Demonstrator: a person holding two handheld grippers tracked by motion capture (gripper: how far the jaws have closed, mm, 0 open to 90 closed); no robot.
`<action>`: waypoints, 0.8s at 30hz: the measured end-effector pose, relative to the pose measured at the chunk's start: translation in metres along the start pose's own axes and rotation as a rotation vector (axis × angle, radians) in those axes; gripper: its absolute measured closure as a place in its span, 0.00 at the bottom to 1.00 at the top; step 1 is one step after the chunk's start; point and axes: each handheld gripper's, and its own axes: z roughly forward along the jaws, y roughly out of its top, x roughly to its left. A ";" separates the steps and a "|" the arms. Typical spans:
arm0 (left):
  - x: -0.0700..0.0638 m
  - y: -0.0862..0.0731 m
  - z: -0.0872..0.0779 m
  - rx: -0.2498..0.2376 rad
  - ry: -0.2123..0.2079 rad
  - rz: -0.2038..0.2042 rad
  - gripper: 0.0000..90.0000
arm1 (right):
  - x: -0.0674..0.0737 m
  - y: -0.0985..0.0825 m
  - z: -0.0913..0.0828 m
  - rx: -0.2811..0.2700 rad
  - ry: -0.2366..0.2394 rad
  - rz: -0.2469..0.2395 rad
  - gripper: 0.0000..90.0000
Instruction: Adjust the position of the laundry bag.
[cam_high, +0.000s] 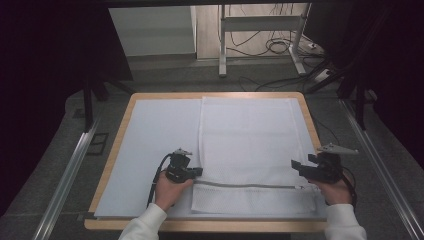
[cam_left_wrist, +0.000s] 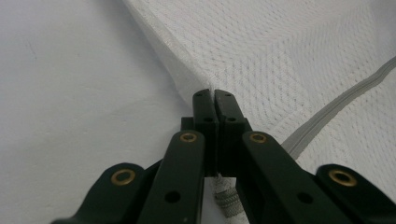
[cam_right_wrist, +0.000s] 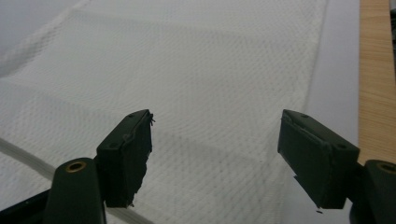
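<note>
Bare mat (cam_high: 150, 150) left of mesh bag (cam_high: 250, 140), open for passage, nothing upright on table (cam_high: 117, 145)

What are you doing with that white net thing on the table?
A person is handling a white mesh laundry bag that lies flat on a table, using a hand-held claw in each hand. The left claw is pinched shut on the bag's edge near the grey zipper. The right claw hangs open above the mesh near the bag's other side, with nothing between its jaws. The bag looks spread out and not yet folded.
</note>
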 end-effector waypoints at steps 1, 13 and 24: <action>0.000 0.000 0.000 0.000 0.000 0.000 1.00 | -0.002 0.001 0.001 0.002 -0.004 0.004 0.30; 0.000 0.001 -0.001 -0.004 -0.012 -0.002 1.00 | -0.023 -0.008 0.017 0.108 -0.052 0.053 0.37; 0.001 0.001 -0.002 -0.005 -0.020 0.001 1.00 | -0.026 -0.015 0.028 0.174 -0.061 0.048 0.42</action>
